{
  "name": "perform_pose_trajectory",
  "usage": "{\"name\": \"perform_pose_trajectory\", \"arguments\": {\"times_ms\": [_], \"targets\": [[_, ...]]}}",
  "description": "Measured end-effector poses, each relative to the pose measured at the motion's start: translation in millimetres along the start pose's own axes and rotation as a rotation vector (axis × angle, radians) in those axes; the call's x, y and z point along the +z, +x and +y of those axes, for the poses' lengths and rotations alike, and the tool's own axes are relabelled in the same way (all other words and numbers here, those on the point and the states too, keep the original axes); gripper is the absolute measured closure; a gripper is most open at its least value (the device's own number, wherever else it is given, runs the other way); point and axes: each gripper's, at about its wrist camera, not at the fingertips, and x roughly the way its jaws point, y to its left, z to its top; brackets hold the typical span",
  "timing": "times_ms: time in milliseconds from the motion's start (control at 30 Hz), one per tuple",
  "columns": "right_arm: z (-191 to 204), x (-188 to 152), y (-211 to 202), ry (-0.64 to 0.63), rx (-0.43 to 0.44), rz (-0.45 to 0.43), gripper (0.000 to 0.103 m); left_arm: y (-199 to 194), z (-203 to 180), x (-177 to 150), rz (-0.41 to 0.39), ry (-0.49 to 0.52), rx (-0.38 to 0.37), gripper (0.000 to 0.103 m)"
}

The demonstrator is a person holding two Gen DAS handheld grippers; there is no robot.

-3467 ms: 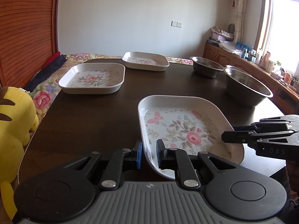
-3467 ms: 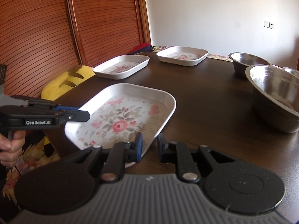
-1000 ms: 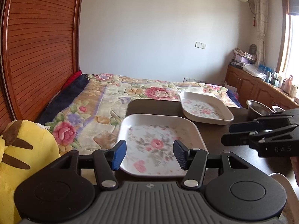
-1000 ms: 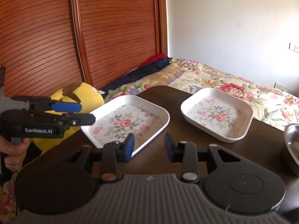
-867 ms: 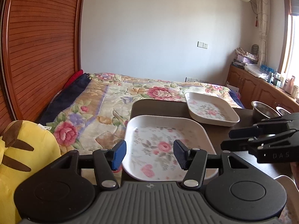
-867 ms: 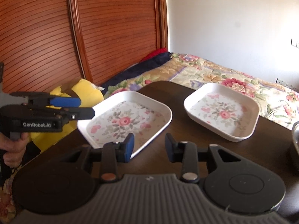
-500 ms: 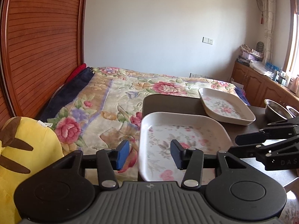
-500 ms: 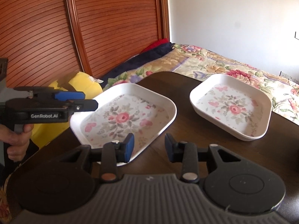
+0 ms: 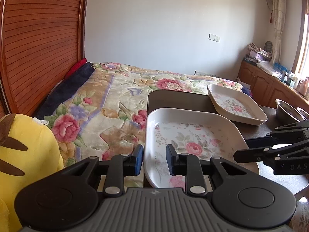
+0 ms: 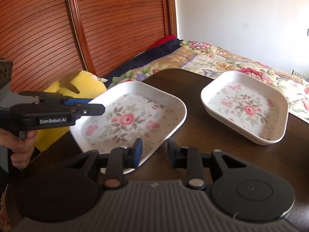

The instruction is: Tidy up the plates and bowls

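A yellow plush toy (image 9: 25,148) sits at the far left beside a bed (image 9: 119,96) covered with a floral quilt, against a slatted wooden headboard (image 9: 38,38). The left tool (image 9: 154,160) has its jaws apart, straddling the left rim of a white floral plate (image 9: 193,141) without clamping it; this nearer plate rests at the front left corner of the dark desk (image 9: 173,100). From the right wrist view, the right tool (image 10: 154,152) also has its jaws apart, set just over that plate's near right edge. A second floral plate (image 9: 235,104) lies farther back and to the right on the desk. A steel bowl (image 9: 287,112) stands beyond it at the right edge.
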Motion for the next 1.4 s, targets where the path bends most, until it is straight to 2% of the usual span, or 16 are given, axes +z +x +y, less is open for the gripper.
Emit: {"name": "perform_pose_trajectory", "arguments": {"times_ms": [200, 667, 767, 900, 1400], "targets": [[-2, 0, 3, 0.008, 0.000, 0.008, 0.075, 0, -1, -1, 0.002, 0.003, 0.008, 0.084], [-3, 0, 5, 0.012, -0.005, 0.008, 0.078, -2, 0, -5, 0.013, -0.011, -0.003, 0.085], [-3, 0, 4, 0.017, -0.012, 0.008, 0.080, -2, -2, -5, 0.011, -0.005, 0.010, 0.090], [-7, -1, 2, 0.042, -0.005, 0.009, 0.082, -7, -2, -6, 0.016, -0.022, 0.004, 0.091], [-16, -9, -49, 0.052, -0.007, -0.085, 0.082, -47, -43, -2, -0.021, 0.021, 0.000, 0.090]]}}
